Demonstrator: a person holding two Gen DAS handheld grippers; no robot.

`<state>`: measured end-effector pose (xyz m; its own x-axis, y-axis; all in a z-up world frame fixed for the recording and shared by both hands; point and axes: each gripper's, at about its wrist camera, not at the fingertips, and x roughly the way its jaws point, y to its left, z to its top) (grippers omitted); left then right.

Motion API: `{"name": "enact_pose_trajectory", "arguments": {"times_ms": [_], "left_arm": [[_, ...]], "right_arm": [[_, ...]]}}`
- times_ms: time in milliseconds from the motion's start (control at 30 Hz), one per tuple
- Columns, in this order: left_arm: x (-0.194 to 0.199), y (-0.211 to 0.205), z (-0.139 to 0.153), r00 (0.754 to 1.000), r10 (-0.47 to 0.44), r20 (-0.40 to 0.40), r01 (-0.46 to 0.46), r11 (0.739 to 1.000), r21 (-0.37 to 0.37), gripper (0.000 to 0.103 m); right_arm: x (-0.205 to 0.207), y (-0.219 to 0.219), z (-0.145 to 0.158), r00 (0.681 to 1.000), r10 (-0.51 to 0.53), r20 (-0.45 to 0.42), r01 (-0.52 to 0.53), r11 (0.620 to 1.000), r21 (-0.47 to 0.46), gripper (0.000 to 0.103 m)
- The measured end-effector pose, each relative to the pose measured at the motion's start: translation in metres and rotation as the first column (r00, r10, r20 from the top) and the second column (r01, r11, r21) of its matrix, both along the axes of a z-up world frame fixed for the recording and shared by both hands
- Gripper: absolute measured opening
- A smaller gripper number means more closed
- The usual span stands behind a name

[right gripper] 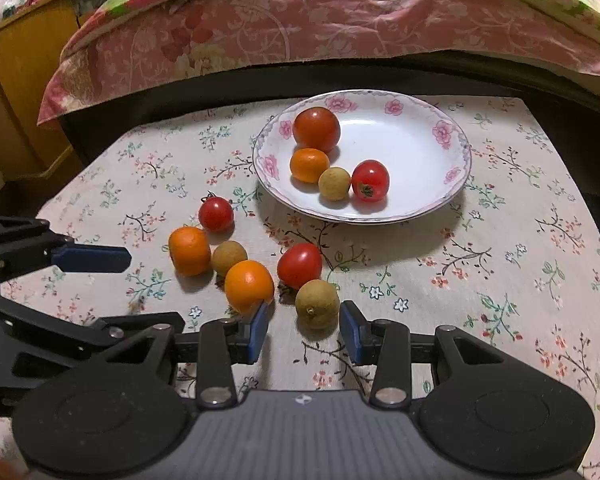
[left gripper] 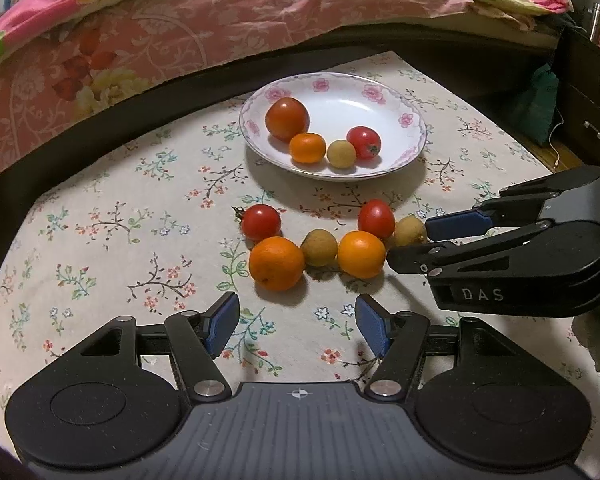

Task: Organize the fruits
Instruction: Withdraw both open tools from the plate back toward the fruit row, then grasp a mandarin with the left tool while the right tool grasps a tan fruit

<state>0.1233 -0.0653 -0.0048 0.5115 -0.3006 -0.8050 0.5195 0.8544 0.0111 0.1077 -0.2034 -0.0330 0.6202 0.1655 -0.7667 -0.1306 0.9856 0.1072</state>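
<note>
A white floral plate holds a large tomato, a small orange, a longan and a cherry tomato. On the cloth lie two cherry tomatoes, two oranges and two longans. My left gripper is open and empty, just in front of the loose fruit. My right gripper is open, with the nearest longan between its fingertips; its left pad touches an orange.
The table has a floral cloth. A bed with a pink quilt runs along the far edge. A wooden cabinet stands at the left in the right wrist view. Dark furniture stands at the right.
</note>
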Motion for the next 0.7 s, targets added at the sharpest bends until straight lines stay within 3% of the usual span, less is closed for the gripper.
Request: {"name": "enact_pose_trajectory", "arguments": {"times_ms": [333, 467, 700], "left_arm": [[0.012, -0.005, -0.011, 1.000, -0.006, 0.028, 0.005, 1.000, 0.025, 0.069], [0.019, -0.009, -0.016, 1.000, -0.003, 0.030, 0.003, 1.000, 0.021, 0.062], [0.031, -0.014, -0.022, 1.000, 0.020, 0.020, -0.020, 1.000, 0.000, 0.046]], "right_arm": [[0.009, -0.001, -0.006, 1.000, -0.001, -0.014, 0.001, 1.000, -0.019, 0.038], [0.009, -0.002, -0.007, 1.000, -0.012, -0.019, 0.011, 1.000, -0.016, 0.028], [0.005, -0.005, -0.005, 1.000, -0.007, -0.025, 0.007, 1.000, 0.006, 0.027]]}}
